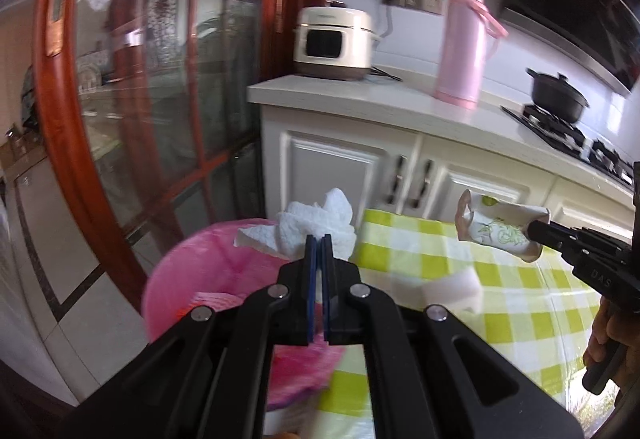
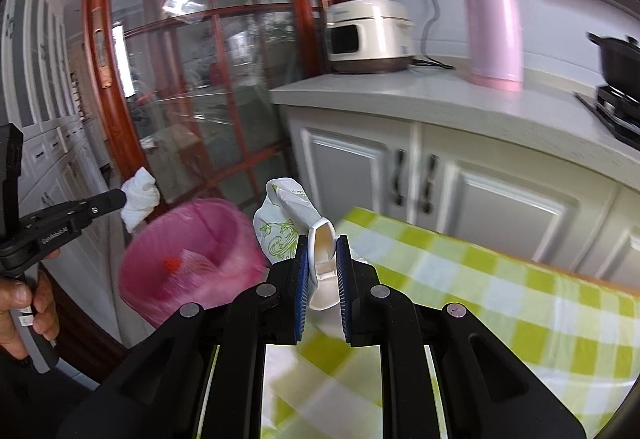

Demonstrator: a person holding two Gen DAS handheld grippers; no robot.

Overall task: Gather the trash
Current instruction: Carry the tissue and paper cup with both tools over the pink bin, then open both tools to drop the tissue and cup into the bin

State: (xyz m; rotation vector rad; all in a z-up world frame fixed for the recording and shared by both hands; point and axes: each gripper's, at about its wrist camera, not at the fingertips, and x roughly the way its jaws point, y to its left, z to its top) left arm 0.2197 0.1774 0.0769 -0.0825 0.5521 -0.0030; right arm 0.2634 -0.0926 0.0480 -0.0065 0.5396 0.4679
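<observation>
While both loads are clear of the bench (image 1: 460, 279), I log the left wrist view first. My left tongs (image 1: 319, 239) are pinched fully together on a crumpled white tissue (image 1: 316, 225), which hangs at their tip directly above the near rim of the pink bin (image 1: 208, 263). Further right, the right tongs (image 1: 536, 229) hold a crushed paper cup (image 1: 500, 229) with a green leaf print, raised over the green-checked cloth and well short of the bin.

From the right wrist view, the right tongs (image 2: 323, 251) are closed down to a narrow gap, their blue pads pressing the flattened cup (image 2: 288, 223) from both sides. The bin (image 2: 192, 259) sits ahead and to the left, some red scrap visible inside it. The left tongs (image 2: 120, 199) appear at the left edge with the tissue (image 2: 140, 201) at their tip, just above the bin's far rim.

Assessment: the step in hand is carrying both items to the bin. The tissue looks nearly placed; next I would centre it over the opening and release. The cup needs further travel leftward before release, with care that the two tongs do not collide above the rim.
</observation>
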